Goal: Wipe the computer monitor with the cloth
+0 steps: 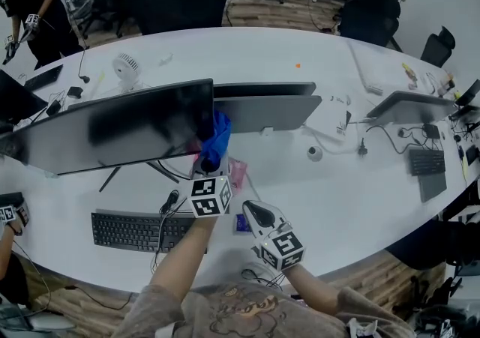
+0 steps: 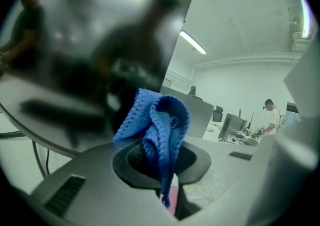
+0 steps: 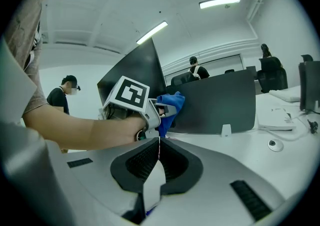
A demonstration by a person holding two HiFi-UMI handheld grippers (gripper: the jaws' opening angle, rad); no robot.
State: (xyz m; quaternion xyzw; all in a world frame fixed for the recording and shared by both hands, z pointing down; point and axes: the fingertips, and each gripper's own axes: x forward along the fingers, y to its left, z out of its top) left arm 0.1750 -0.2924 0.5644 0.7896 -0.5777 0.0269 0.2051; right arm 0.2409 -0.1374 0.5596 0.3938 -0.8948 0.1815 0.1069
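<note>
Cloth [image 1: 216, 136] looked soft and floppy; the left hand-held gripper [image 2: 162, 170] pinched its bunched middle by the right edge of the monitor [image 1: 112, 130]. The right hand-held gripper [image 3: 159, 160] was closed, empty.

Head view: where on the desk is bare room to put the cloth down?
Widest bare patch: desk right of the right gripper, before the small round device and right keyboard. Also behind the monitor, right of the fan. Crowded around the near keyboard with its cables.
</note>
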